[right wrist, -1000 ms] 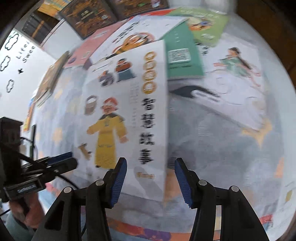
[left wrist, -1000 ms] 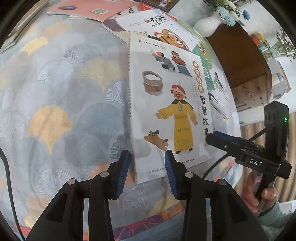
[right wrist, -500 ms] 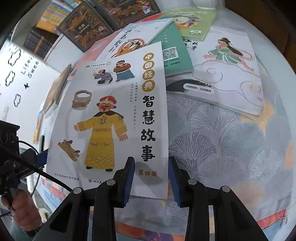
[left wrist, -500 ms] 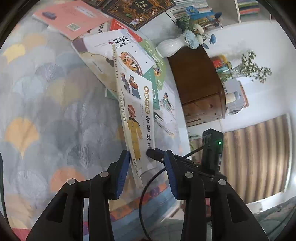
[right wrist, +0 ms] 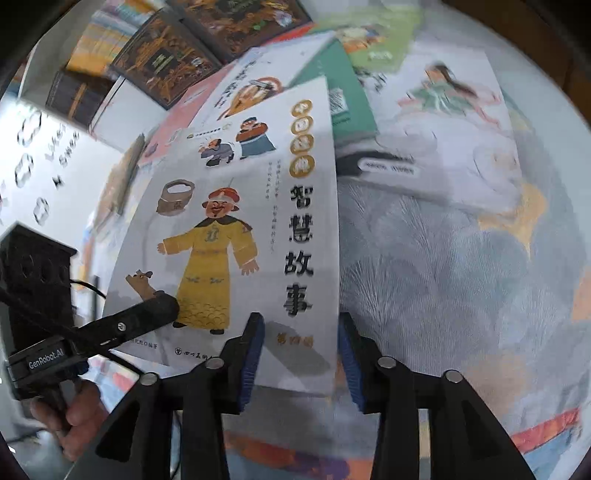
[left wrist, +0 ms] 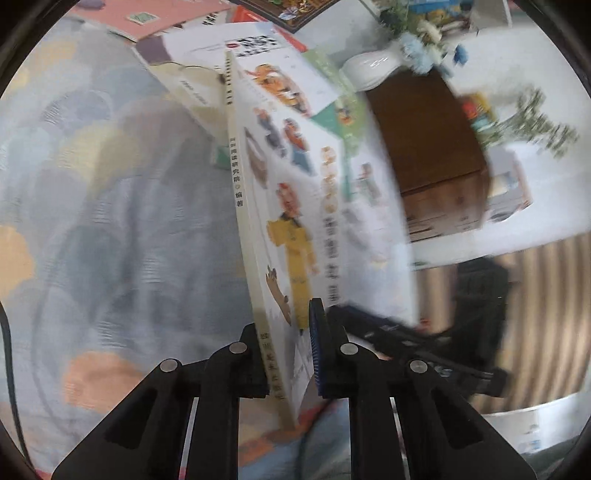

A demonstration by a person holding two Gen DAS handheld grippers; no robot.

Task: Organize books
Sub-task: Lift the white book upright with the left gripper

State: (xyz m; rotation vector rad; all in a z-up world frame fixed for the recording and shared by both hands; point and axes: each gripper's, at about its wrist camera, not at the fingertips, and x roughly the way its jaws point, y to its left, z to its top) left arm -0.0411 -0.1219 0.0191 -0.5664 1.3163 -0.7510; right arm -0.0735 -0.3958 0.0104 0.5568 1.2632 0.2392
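Note:
A white picture book [right wrist: 229,221] with a yellow-robed figure on its cover is tilted up off the patterned cloth. My left gripper [left wrist: 286,354] is shut on its lower spine edge, and the book [left wrist: 295,206] stands edge-on between the pads. In the right wrist view the left gripper [right wrist: 155,312] clamps the book's lower left side. My right gripper [right wrist: 301,354] straddles the book's lower right corner. Its jaws are opening, and the pads stand off the cover.
More books lie fanned behind: a green one [right wrist: 343,99], a white one with a girl in green [right wrist: 443,122], dark-covered ones [right wrist: 166,62] and a pink one [left wrist: 147,18]. A white vase [left wrist: 373,68] stands on a wooden cabinet [left wrist: 432,147]. A hand [right wrist: 74,417] holds the left gripper.
The left jaws have closed on the book's spine edge and the book has tipped up. The right jaws, narrow half a second ago, now stand wider apart.

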